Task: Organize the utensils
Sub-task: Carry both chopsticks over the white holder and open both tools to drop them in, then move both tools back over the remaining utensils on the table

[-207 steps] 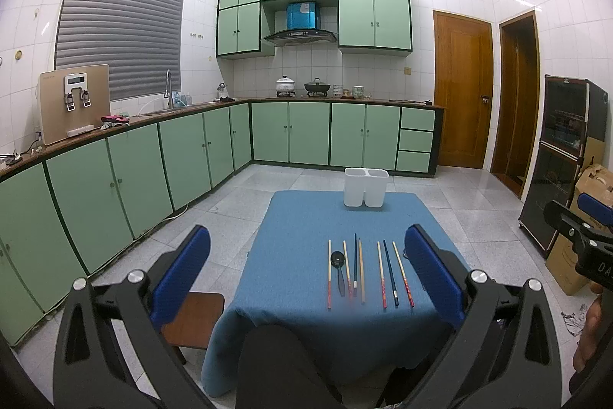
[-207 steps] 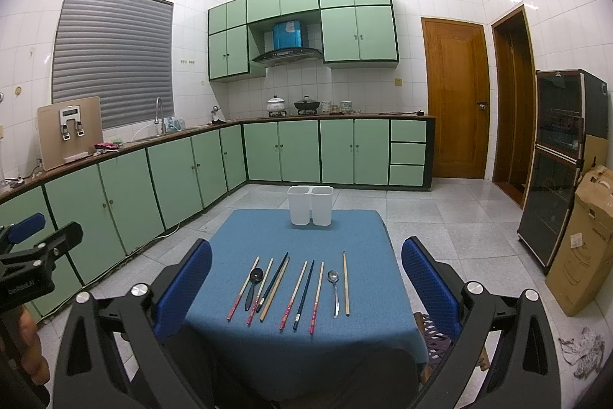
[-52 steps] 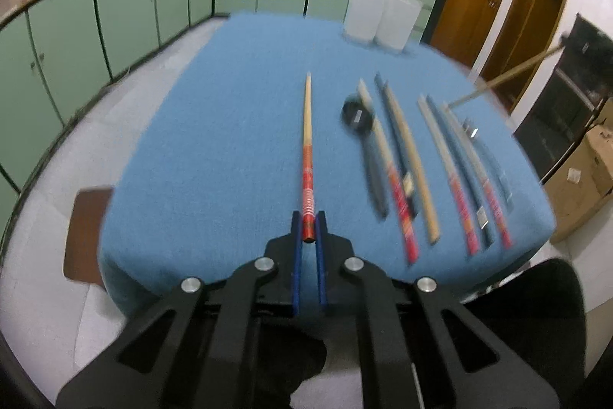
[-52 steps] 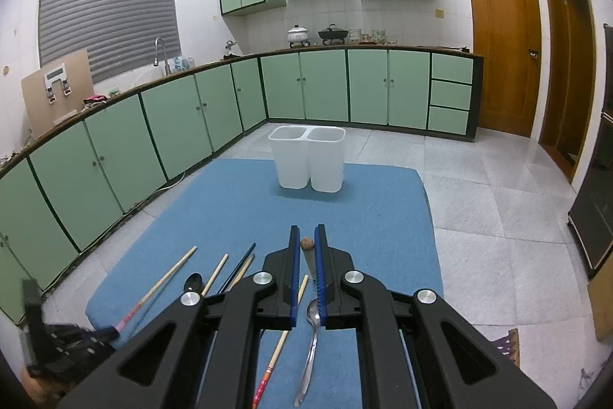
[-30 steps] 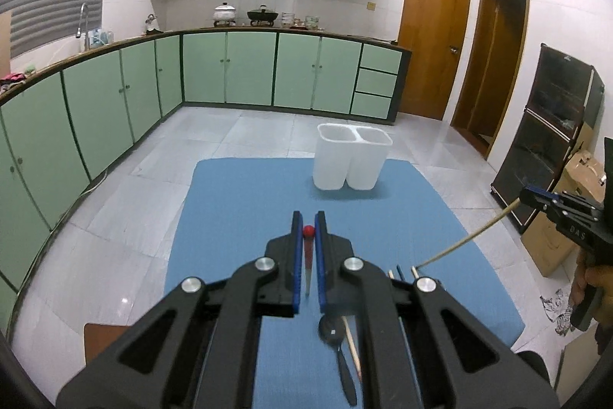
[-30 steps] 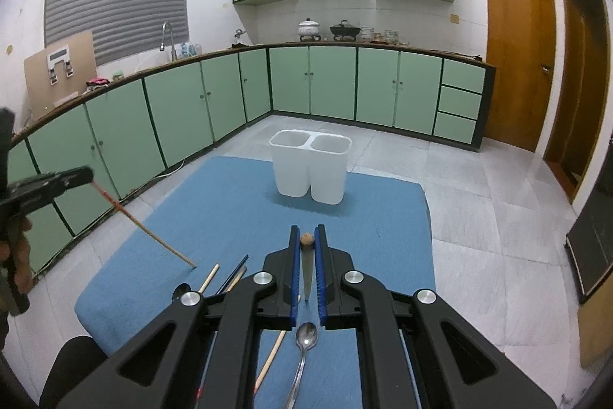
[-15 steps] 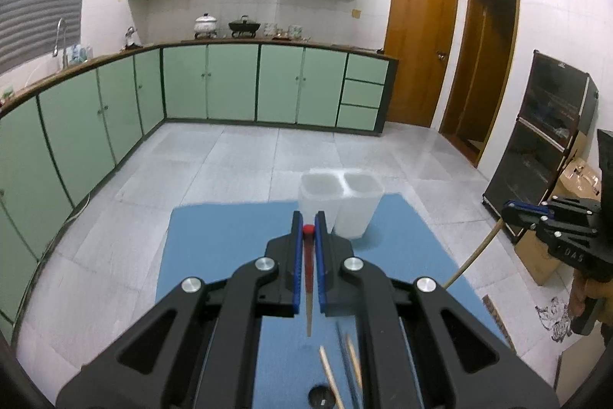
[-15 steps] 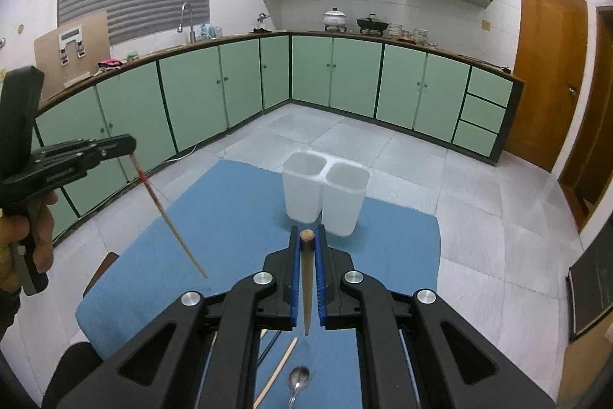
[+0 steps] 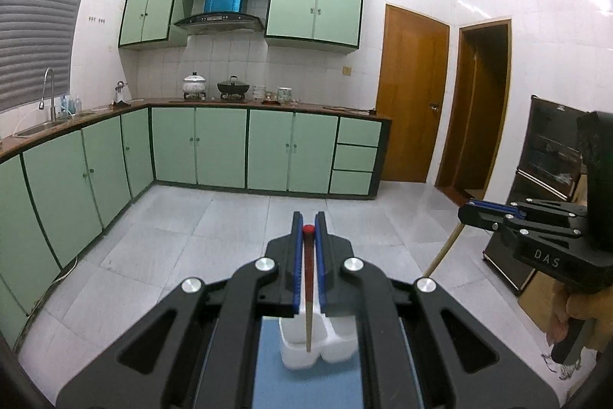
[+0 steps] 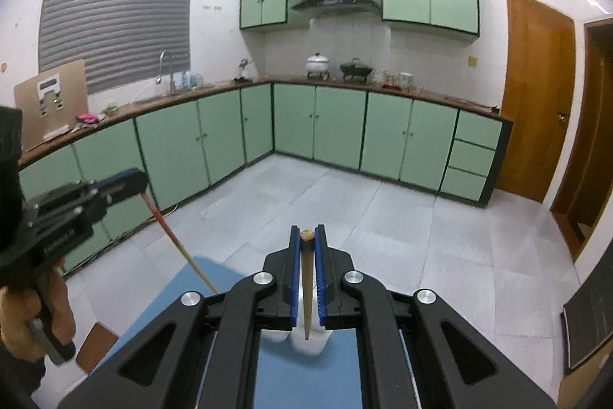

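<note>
Between the blue pads of the left gripper, a slender wooden chopstick with a red-lacquered upper end was clamped just below its red cap, the jaws clenched tight on it. Its pale tip hung down over the white plastic two-compartment utensil holder, seemingly above the left compartment, though whether the tip had entered could not be told. Between the pads of the right gripper, a plain light-brown wooden chopstick was gripped in the same way near its blunt top, with the tip pointing down at the same holder.

Both sticks were judged light and stiff, with smooth, probably slippery surfaces; a thin round shaft pinched at one end was likely to pivot between the pads. A hold near the thick upper end, as shown, was judged suitable, since the narrow tip was left free to be guided into a compartment.

Beneath the holder, the blue cloth-covered table was seen. Farther out, each gripper appeared in the other's view, at the right and left edges. Beyond the table lay the grey tiled floor and, at the far wall, pale green kitchen cabinets.
</note>
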A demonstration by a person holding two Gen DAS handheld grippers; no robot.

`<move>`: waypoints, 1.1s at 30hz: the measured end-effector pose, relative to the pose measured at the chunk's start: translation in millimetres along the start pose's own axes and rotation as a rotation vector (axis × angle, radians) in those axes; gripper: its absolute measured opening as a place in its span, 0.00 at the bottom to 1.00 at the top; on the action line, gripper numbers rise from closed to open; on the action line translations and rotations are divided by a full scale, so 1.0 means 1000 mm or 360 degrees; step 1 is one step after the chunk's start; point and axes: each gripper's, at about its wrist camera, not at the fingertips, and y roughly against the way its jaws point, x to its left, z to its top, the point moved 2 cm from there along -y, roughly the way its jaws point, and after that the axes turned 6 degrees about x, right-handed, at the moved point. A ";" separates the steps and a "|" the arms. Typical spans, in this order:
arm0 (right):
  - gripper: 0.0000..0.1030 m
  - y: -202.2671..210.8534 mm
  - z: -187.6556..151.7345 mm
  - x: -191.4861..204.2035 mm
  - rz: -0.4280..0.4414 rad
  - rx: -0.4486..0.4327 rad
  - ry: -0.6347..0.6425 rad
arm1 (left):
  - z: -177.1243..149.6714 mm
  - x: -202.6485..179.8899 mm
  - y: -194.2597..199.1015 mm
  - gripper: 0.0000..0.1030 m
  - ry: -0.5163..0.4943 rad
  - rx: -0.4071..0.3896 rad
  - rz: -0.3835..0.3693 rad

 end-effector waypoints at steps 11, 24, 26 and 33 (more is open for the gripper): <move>0.07 -0.125 -0.050 -0.020 -0.0005 0.0241 -0.0027 | -0.056 0.016 -0.108 0.06 -0.0015 0.0207 0.0052; 0.35 0.031 -0.122 -0.013 0.0106 -0.0011 -0.0131 | -0.097 0.035 0.053 0.74 -0.0060 0.0098 0.0177; 0.36 0.067 -0.169 -0.002 0.0103 -0.0021 -0.0139 | -0.137 0.031 0.094 0.78 -0.0099 0.0117 0.0214; 0.37 0.123 -0.360 0.050 -0.0003 0.0182 -0.0216 | -0.317 0.021 0.188 0.78 0.0026 0.0396 0.0273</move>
